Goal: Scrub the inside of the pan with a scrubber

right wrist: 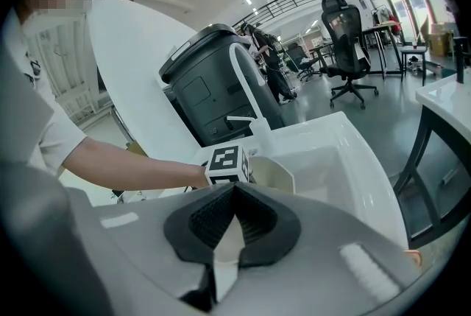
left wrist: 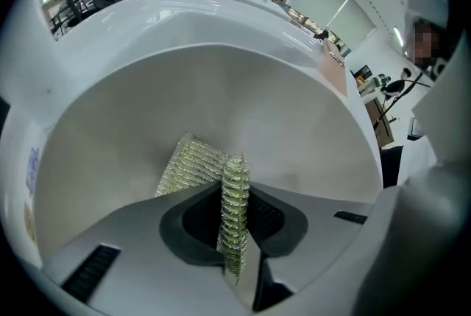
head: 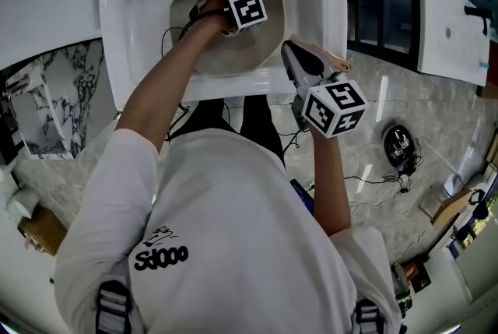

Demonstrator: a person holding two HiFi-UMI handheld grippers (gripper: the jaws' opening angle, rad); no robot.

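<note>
Left gripper (left wrist: 235, 213) is deep inside the pan (left wrist: 221, 86), jaws clenched on the green-silver mesh scrubber (left wrist: 193, 167), which presses against the pale inner wall. The pan sits tilted in the white sink (head: 140, 29). Over on the right, the right gripper (right wrist: 234, 233) is clamped on the pan's handle (head: 331, 58).

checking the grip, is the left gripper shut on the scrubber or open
Shut on it: the left gripper pinches the scrubber between its jaws, inside the pan.
</note>
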